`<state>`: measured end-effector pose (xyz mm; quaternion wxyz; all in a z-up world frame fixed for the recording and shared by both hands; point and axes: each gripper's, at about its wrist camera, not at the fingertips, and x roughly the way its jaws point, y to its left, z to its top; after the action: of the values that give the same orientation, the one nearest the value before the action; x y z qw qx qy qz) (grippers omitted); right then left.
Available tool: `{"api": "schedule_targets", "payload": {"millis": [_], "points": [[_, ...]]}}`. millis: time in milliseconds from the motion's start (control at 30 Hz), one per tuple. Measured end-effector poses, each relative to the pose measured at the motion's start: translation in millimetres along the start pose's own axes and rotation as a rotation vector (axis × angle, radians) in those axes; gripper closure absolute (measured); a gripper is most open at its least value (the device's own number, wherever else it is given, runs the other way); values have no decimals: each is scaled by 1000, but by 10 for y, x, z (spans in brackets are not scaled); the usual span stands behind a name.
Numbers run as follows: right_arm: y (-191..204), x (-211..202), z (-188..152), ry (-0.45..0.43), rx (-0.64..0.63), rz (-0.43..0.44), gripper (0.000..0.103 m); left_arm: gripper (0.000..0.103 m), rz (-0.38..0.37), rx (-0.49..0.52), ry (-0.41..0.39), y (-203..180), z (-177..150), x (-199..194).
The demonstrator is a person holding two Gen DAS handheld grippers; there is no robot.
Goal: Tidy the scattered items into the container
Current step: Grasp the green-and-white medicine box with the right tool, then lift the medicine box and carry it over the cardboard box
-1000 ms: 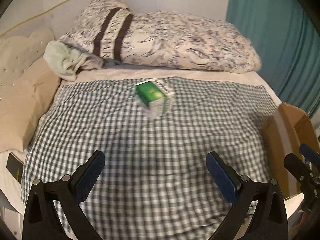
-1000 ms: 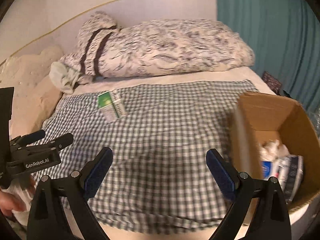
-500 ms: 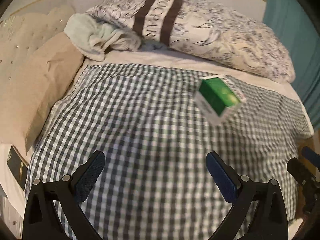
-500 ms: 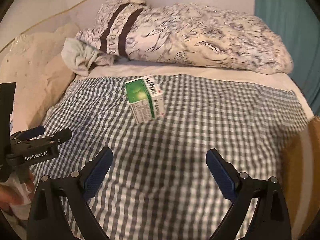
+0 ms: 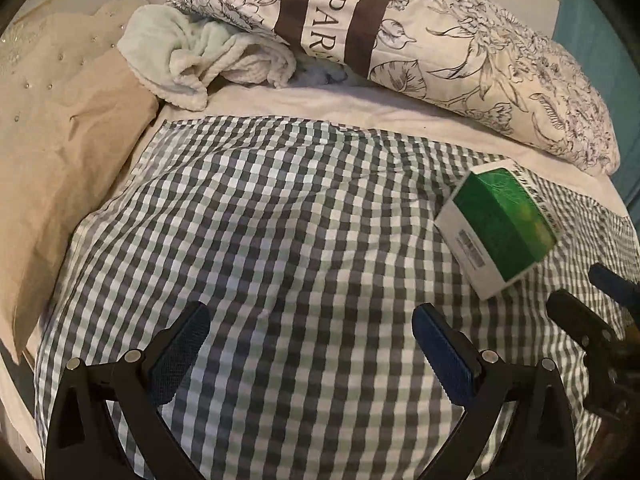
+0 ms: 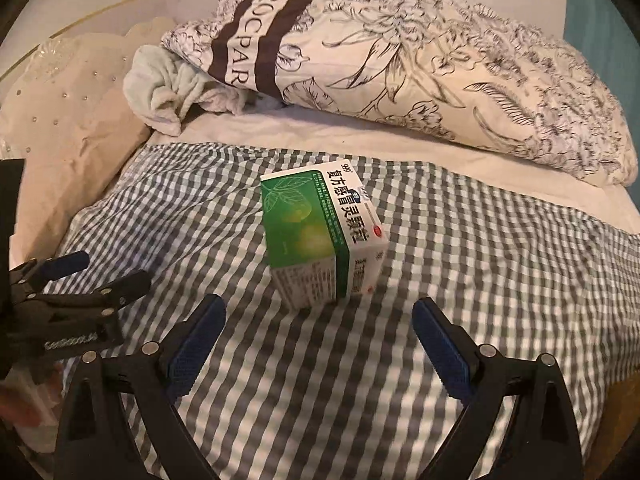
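On the checked bedspread (image 6: 460, 280) the green medicine box (image 6: 320, 240) is seen just beyond the right gripper (image 6: 320, 344), its empty jaws spread, long axis toward 11 o'clock; the left gripper (image 5: 312, 356), equally spread, is farther off.

Dim, warm indoor light; soft focus, strong fisheye bending, black vignetted corners.

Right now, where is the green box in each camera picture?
Left wrist view: the green box lies at the right, on the checked blanket.
Right wrist view: the green box lies in the middle, just ahead of the open right gripper.
Shared landmark: the flowered pillow behind it.
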<state>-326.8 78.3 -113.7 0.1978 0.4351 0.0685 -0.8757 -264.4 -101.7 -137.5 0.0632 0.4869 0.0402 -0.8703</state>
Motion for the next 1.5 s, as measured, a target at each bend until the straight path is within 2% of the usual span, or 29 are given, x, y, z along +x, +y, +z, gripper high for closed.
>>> {"api": "schedule_targets", "payload": {"millis": [433, 567, 600, 633, 833, 1167, 1500], "points": [[-153, 675, 196, 58, 20, 10, 8, 0, 30, -11, 36, 46, 92, 357], [-108, 715, 221, 37, 3, 6, 8, 0, 31, -1, 42, 50, 74, 375], [-109, 704, 226, 27, 9, 11, 17, 0, 32, 8, 41, 49, 70, 366], [-108, 704, 236, 22, 16, 25, 21, 0, 34, 15, 39, 49, 70, 350], [-105, 578, 188, 15, 35, 25, 22, 0, 42, 3, 7, 135, 107, 114], [-162, -380, -17, -54, -5, -28, 23, 0, -18, 25, -62, -165, -10, -675], [-591, -1848, -622, -163, 44, -136, 23, 0, -161, 171, -148, -1182, -435, -1634]]}}
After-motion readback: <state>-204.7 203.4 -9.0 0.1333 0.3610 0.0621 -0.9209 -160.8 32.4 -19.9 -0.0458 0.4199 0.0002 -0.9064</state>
